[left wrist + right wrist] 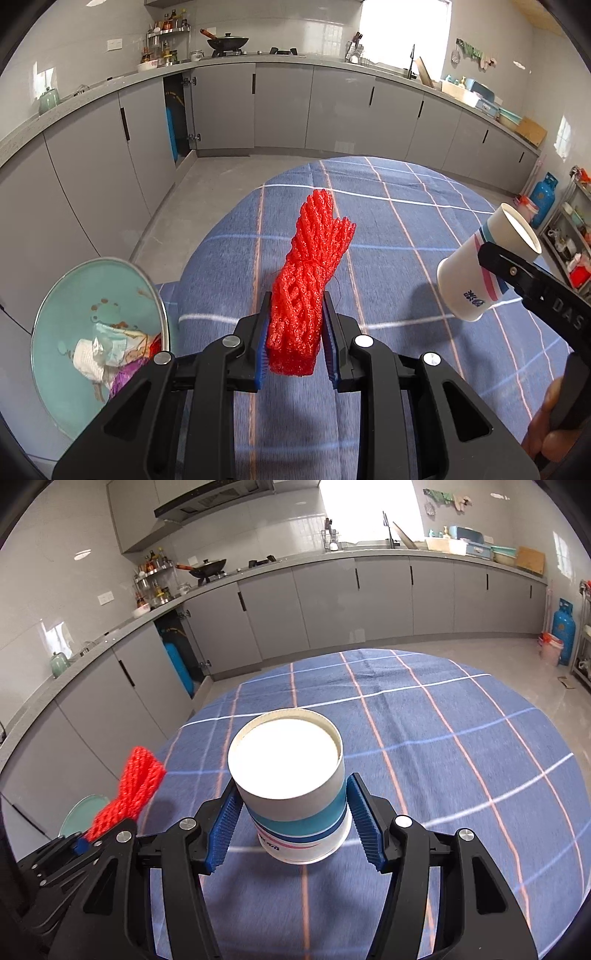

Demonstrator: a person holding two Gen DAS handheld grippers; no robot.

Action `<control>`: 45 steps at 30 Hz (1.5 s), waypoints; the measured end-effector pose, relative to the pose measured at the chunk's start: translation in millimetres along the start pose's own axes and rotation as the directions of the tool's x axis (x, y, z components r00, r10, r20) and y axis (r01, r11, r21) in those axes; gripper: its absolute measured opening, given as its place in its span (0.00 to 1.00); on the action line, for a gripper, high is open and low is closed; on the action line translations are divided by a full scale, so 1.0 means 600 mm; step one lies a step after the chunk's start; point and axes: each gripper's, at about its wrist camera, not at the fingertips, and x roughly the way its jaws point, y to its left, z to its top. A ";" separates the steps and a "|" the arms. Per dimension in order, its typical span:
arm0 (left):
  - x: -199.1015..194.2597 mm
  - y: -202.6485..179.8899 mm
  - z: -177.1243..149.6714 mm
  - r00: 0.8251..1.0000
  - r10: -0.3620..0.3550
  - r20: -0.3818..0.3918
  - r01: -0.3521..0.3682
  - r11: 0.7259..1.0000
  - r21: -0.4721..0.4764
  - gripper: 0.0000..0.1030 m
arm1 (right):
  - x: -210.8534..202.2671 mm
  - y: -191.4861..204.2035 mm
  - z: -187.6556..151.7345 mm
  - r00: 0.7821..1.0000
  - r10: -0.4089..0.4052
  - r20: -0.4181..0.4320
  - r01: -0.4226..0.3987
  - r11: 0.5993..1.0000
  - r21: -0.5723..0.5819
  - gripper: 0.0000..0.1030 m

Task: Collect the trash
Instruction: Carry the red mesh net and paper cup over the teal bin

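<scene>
Now L gripper [295, 321] jaws clamp red foam net [310, 273]; R gripper [291, 805] jaws grip paper cup [291, 786], both above blue plaid tabletop [461, 757], bin [74, 332] at left.

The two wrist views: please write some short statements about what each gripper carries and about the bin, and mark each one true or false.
1. The left gripper is shut on a red foam net. True.
2. The right gripper carries a glass bottle. False: it holds a paper cup with teal and pink stripes.
3. The paper cup stands on the table. False: it is lifted above the blue checked tablecloth.
4. The teal bin beside the table already holds some trash. True.
5. The bin is to the right of the cup. False: it is at the left, near the red net.
</scene>
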 end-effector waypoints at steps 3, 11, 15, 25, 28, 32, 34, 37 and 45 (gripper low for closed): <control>-0.012 0.000 -0.013 1.000 -0.002 0.002 0.002 1.000 0.000 0.24 | -0.019 0.008 -0.014 1.000 0.016 0.003 -0.016 1.000 -0.003 0.56; -0.040 0.001 -0.045 1.000 -0.002 0.004 0.002 1.000 0.011 0.24 | -0.058 0.030 -0.048 0.999 0.027 0.018 -0.026 0.999 -0.020 0.56; -0.050 -0.001 -0.060 1.000 -0.006 0.002 0.006 1.000 0.020 0.24 | -0.068 0.037 -0.064 0.999 0.036 0.011 -0.036 0.999 -0.022 0.56; -0.076 0.007 -0.083 1.000 -0.004 0.012 0.004 1.000 0.026 0.24 | -0.090 0.053 -0.087 0.998 0.066 0.005 -0.066 0.997 -0.028 0.56; -0.086 0.014 -0.091 1.000 0.001 0.015 -0.001 1.000 0.022 0.24 | -0.097 0.058 -0.092 0.997 0.079 0.006 -0.079 0.996 -0.031 0.56; -0.096 0.023 -0.098 1.000 0.012 0.020 -0.012 1.000 0.019 0.24 | -0.103 0.071 -0.100 0.996 0.094 0.005 -0.094 0.994 -0.048 0.56; -0.102 0.027 -0.105 1.000 0.017 0.022 -0.017 1.000 0.019 0.24 | -0.106 0.076 -0.104 0.995 0.099 0.004 -0.099 0.994 -0.054 0.56; -0.109 0.031 -0.115 1.000 0.017 0.019 -0.018 1.000 0.026 0.24 | -0.110 0.083 -0.109 0.995 0.105 0.003 -0.104 0.993 -0.063 0.56; -0.121 0.042 -0.129 1.000 0.015 0.022 -0.016 0.999 0.032 0.24 | -0.127 0.102 -0.116 0.993 0.114 0.012 -0.112 0.989 -0.093 0.56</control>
